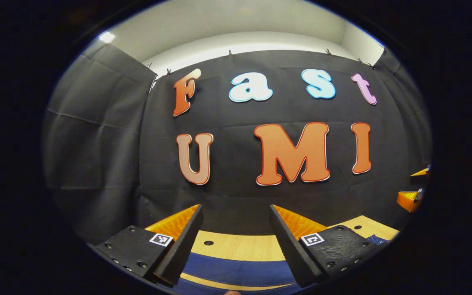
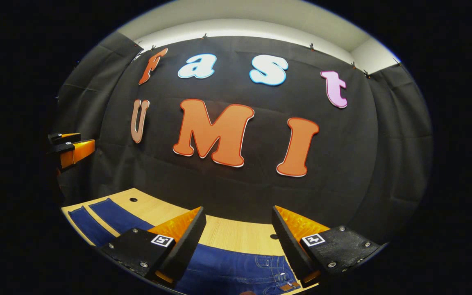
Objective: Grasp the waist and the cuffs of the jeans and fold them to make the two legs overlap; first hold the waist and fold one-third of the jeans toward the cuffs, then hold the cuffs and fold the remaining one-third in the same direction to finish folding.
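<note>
Left gripper (image 1: 234,241) spread wide, holding nothing, above jeans (image 1: 236,268) lying flat on wooden table (image 1: 240,246). Right gripper (image 2: 238,243) also spread, empty, over jeans' waist (image 2: 260,270); both legs (image 2: 96,221) stretch leftward across table. Beyond, black cloth wall (image 2: 363,164).

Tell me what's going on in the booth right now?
A person holds a hand-held gripper in each hand above jeans spread flat on a wooden table. The left hand-held gripper and the right hand-held gripper are both open, holding nothing. The waist lies under the right one, the legs under the left. Folding hasn't begun.
</note>
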`<action>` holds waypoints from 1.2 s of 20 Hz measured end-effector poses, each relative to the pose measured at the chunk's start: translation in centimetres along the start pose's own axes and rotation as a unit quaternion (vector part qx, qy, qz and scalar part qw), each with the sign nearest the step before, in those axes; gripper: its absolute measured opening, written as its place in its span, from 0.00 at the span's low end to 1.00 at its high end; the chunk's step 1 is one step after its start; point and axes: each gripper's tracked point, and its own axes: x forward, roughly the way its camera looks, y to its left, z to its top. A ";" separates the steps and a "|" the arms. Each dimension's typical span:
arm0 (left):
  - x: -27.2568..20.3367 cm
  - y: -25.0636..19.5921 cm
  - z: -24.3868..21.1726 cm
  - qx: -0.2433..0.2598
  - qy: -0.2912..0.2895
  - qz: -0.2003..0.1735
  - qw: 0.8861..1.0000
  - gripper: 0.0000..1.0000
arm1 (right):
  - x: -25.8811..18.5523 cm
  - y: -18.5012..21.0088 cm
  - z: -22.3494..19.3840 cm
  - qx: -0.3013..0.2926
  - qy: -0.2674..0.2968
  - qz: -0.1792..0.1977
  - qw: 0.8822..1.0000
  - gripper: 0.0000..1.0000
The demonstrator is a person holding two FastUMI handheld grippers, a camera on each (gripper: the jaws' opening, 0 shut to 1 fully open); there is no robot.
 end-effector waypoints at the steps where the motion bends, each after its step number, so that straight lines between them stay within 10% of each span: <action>1: 0.2 0.2 -0.2 -0.001 0.005 0.006 1.000 0.99 | 0.2 -0.8 -0.5 0.007 0.005 0.000 1.000 0.98; 11: 0.2 8.6 -9.4 -0.105 0.146 0.051 0.982 0.98 | 0.5 -5.3 -10.9 0.087 0.150 -0.016 0.985 0.98; 20: -2.9 19.9 -22.1 -0.244 0.296 0.109 0.917 0.97 | -2.3 -6.6 -20.5 0.240 0.293 -0.086 0.921 0.97; 24: -5.3 22.7 -27.4 -0.315 0.351 0.138 0.871 0.98 | -3.9 -6.5 -24.5 0.288 0.347 -0.101 0.887 0.98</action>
